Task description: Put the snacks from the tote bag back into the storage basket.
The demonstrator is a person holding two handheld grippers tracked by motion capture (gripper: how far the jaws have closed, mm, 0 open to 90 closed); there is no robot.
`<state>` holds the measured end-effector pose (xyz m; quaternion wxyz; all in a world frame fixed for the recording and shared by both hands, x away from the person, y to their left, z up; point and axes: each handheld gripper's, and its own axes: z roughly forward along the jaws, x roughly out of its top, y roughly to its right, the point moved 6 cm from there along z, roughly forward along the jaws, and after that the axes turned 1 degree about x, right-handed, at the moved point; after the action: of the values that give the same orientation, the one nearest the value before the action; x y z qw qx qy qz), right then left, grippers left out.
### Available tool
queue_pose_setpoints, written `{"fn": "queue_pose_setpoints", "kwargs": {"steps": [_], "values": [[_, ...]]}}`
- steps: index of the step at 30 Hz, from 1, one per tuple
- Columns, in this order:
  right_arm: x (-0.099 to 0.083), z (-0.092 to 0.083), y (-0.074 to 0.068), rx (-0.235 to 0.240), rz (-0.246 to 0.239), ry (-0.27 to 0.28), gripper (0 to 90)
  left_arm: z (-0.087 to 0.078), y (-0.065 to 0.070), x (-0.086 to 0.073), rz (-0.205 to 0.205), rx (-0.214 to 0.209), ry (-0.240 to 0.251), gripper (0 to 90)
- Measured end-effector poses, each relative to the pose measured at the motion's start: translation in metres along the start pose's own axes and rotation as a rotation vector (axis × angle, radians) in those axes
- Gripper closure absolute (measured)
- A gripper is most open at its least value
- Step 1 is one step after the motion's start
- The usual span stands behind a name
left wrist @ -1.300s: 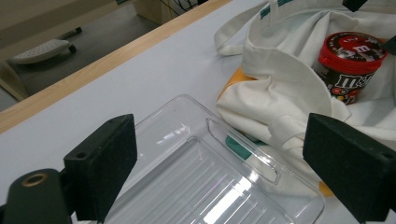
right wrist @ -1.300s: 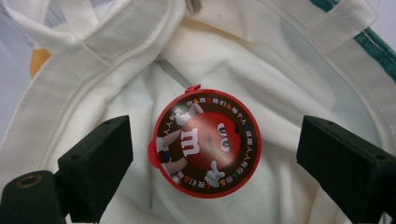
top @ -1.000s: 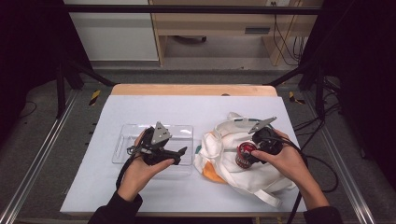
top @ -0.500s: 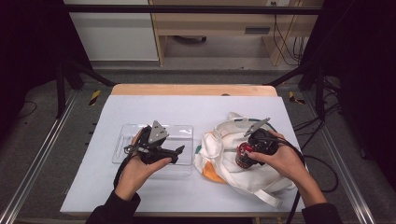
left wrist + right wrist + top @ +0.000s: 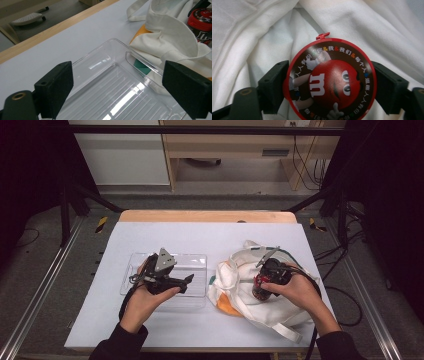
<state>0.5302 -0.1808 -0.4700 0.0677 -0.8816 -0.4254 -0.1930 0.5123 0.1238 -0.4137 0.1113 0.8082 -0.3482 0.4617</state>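
A round red and brown candy can (image 5: 329, 80) with a cartoon lid sits in the mouth of a white cloth bag (image 5: 240, 275). My right gripper (image 5: 329, 87) has just been closing, and its two black pads now press on the can's opposite sides. In the high view the can (image 5: 260, 287) is in front of the person's right hand, over the bag. My left gripper (image 5: 117, 87) hovers open over a clear plastic tray (image 5: 110, 41) with nothing between its jaws. In the left gripper view the bag (image 5: 170, 30) and the can (image 5: 202, 17) lie past the tray.
The tray (image 5: 150, 256) lies left of centre on the pale table sheet (image 5: 200, 235). The bag's straps trail toward the front right edge. A wooden strip (image 5: 205, 216) runs along the far edge, with dark floor and cables beyond.
The right gripper's jaws have narrowed onto the candy can. Both hands stay nearly where they were.
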Motion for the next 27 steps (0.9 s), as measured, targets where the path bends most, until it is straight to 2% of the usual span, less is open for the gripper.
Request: {"fn": "queue_pose_setpoints", "kwargs": {"steps": [5, 7, 10, 14, 20, 23, 27], "values": [[0.0, -0.001, -0.001, -0.014, 0.011, -0.009, 24.1, 0.0, -0.002, 0.0, -0.005, 0.0, 0.0, 10.3], [-0.001, -0.002, -0.002, -0.008, 0.0, -0.018, 24.2, -0.002, -0.005, 0.0, 0.002, 0.011, -0.002, 10.3], [-0.001, -0.005, -0.004, -0.003, 0.013, -0.018, 24.3, -0.004, -0.008, 0.0, -0.01, 0.021, 0.005, 10.4], [0.003, -0.02, -0.011, -0.016, 0.008, 0.004, 24.3, -0.004, -0.013, -0.003, -0.008, 0.025, -0.003, 10.4], [0.01, -0.047, -0.025, -0.042, 0.001, 0.056, 24.3, -0.005, -0.019, -0.004, -0.03, 0.036, 0.003, 10.4], [0.013, -0.055, -0.031, -0.05, -0.016, 0.065, 24.3, -0.006, -0.022, -0.005, -0.031, 0.036, -0.002, 10.4], [0.02, -0.062, -0.035, -0.052, -0.036, 0.069, 24.4, -0.007, -0.03, -0.008, -0.057, 0.046, 0.004, 10.4]]}}
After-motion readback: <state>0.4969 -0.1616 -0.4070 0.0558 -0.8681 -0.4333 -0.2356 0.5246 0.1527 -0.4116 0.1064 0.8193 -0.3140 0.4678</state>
